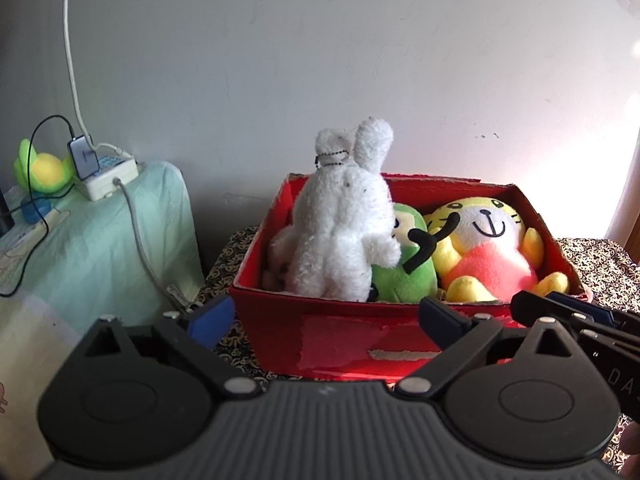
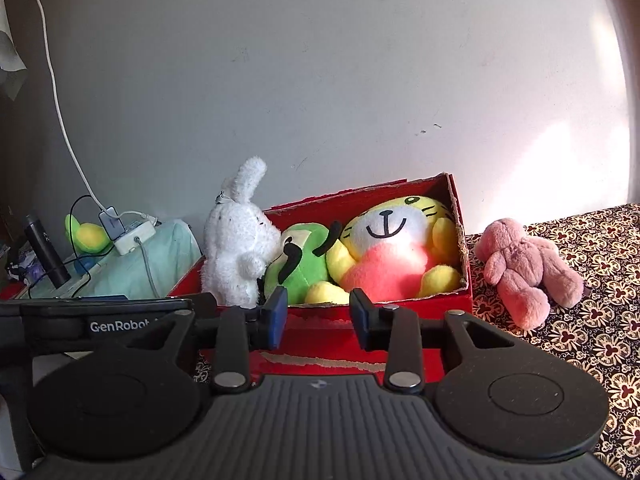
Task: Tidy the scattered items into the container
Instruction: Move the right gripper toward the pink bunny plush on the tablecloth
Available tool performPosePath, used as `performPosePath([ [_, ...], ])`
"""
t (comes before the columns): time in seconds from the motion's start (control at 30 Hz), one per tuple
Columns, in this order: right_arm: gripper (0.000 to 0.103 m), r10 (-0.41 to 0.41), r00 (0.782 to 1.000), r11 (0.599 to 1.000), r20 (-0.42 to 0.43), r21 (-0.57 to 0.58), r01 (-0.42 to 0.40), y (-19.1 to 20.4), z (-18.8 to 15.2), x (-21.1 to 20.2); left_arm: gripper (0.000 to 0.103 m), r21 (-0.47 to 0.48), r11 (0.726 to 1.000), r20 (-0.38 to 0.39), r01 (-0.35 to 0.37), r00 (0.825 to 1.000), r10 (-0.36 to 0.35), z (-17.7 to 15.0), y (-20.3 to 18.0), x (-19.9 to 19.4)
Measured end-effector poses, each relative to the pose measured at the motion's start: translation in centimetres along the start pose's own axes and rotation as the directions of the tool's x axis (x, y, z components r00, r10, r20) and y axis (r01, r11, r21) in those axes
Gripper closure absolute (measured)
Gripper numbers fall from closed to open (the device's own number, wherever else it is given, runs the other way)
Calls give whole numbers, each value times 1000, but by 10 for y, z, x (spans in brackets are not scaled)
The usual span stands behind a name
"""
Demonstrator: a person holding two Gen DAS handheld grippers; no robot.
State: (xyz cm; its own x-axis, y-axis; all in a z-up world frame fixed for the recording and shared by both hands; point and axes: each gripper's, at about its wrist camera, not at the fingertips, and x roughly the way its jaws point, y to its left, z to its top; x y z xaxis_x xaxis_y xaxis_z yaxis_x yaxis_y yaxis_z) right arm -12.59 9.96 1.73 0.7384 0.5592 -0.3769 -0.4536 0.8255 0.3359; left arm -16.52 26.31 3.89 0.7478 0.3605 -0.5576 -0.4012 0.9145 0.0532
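A pale wall (image 2: 320,60) backs a surface covered in brown-and-cream patterned cloth (image 2: 580,332), which lies bare to the right of the red cardboard box (image 2: 448,304). The box stands near the wall with its torn rim open upward and three plush toys filling it: a yellow-and-pink tiger (image 2: 396,252) at the right, a green toy (image 2: 304,268) in the middle, and a white rabbit (image 1: 344,236) upright at the left end, ears above the rim. A pink plush (image 2: 528,268) lies on the cloth just right of the box, apart from its wall. At far left, a draped mint cloth (image 1: 100,240) carries a white power strip (image 1: 108,176). The left gripper (image 1: 324,316) is spread wide and empty before the box's front wall. The right gripper (image 2: 318,316), partly parted and empty, faces the box front; the pink plush is off to its right.
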Motion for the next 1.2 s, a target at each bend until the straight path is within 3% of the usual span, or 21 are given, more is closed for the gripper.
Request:
performPosePath([
  [0.5,59,-77,997,997,-20,8,77,1,-15,-2,3,-11,1000,-82,-21,996,20,-20,-2,10],
  [0.63,44,-110,994,994,-12,10,110,1,-17,-2,3,-6,1000,-96,-17,995,16,-21,-2,13],
  [1.2,43,-124,991,992,-48,29,126,-14,-30,-3,3,4,1000,-161,29,987,-28,-32,-19,29],
])
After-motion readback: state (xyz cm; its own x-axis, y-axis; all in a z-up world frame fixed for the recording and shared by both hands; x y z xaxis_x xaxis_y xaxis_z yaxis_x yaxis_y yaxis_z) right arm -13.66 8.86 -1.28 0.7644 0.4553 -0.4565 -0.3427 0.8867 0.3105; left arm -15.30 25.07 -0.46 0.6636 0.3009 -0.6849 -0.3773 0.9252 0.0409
